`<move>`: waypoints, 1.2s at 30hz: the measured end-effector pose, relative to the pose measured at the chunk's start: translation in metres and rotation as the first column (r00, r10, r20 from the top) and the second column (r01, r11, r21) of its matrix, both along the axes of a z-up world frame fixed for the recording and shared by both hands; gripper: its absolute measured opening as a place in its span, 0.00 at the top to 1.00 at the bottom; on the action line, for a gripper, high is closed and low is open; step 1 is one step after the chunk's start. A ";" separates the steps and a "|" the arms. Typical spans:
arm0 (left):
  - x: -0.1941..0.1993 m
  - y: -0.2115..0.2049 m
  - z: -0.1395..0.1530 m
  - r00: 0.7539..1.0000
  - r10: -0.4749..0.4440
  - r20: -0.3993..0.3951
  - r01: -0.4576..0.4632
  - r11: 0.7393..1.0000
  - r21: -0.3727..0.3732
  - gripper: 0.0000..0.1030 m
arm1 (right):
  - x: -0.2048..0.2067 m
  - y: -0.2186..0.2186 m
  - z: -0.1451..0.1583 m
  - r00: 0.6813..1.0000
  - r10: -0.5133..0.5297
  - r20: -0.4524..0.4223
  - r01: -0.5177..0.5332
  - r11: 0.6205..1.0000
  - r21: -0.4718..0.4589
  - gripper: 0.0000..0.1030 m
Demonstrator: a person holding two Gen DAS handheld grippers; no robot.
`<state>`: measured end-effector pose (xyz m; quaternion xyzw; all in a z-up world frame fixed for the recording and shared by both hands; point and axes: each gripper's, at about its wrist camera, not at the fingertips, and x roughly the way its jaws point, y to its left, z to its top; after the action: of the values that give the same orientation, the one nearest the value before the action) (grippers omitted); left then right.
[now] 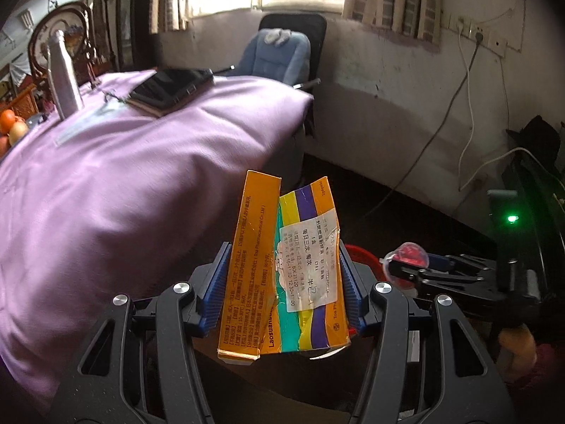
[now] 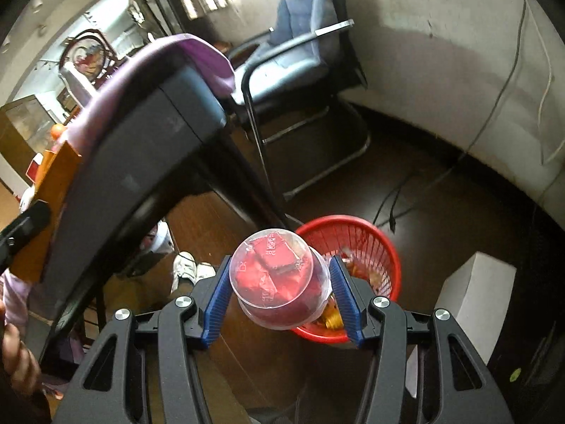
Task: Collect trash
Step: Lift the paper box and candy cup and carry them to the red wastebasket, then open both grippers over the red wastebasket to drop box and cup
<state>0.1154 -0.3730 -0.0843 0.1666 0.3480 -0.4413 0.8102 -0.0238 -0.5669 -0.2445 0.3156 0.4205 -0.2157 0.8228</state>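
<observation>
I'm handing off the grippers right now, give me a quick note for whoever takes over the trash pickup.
Left gripper: shut on a flattened orange medicine box, held just off the edge of the purple-covered table.
Right gripper: shut on a clear plastic cup with red packets inside, held right over the red basket on the floor.
Done: both pieces are picked up; the basket already holds some trash.
Left: drop the cup into the basket, then bring the box over and drop it too. A bottle and a tablet on the table don't look like trash.
</observation>
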 end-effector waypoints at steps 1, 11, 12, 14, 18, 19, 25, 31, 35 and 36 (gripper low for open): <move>0.002 -0.003 -0.004 1.000 -0.003 -0.011 0.003 1.000 0.007 0.46 | 0.002 -0.002 -0.007 1.000 -0.003 -0.007 0.003 1.000 0.011 0.47; 0.006 -0.025 -0.035 0.998 -0.028 -0.060 0.032 0.997 0.074 0.46 | 0.013 -0.038 -0.077 0.997 -0.038 -0.073 0.048 0.988 0.143 0.31; 0.006 -0.026 -0.037 0.998 -0.031 -0.063 0.036 0.996 0.078 0.46 | 0.008 -0.040 -0.079 0.997 -0.052 -0.053 0.061 0.985 0.164 0.29; 0.007 -0.031 -0.040 0.997 -0.039 -0.073 0.045 0.995 0.084 0.46 | 0.001 -0.042 -0.074 0.997 -0.068 -0.037 0.073 0.985 0.157 0.29; 0.003 -0.039 -0.044 0.995 -0.061 -0.081 0.068 0.993 0.092 0.46 | -0.010 -0.045 -0.053 0.995 -0.094 -0.015 0.095 0.991 0.099 0.29; 0.002 -0.041 -0.045 0.995 -0.066 -0.081 0.074 0.993 0.095 0.46 | -0.013 -0.047 -0.049 0.995 -0.100 -0.011 0.100 0.991 0.090 0.29; -0.007 -0.067 -0.060 0.986 -0.134 -0.095 0.145 0.982 0.120 0.46 | -0.033 -0.052 -0.026 0.989 -0.148 -0.003 0.148 0.989 0.010 0.25; -0.011 -0.097 -0.081 0.976 -0.187 -0.115 0.203 0.966 0.160 0.46 | -0.054 -0.068 -0.030 0.980 -0.200 0.001 0.200 0.979 0.032 0.25; -0.013 -0.116 -0.099 0.968 -0.211 -0.135 0.234 0.953 0.191 0.44 | -0.060 -0.074 -0.039 0.976 -0.218 -0.006 0.218 0.974 0.054 0.25; -0.013 -0.119 -0.103 0.965 -0.217 -0.144 0.243 0.950 0.195 0.44 | -0.062 -0.074 -0.041 0.975 -0.221 -0.008 0.221 0.974 0.058 0.25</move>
<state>0.1023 -0.4918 -0.1869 0.2644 0.4192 -0.5026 0.7083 -0.0855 -0.6414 -0.2858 0.3842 0.3897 -0.2938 0.7837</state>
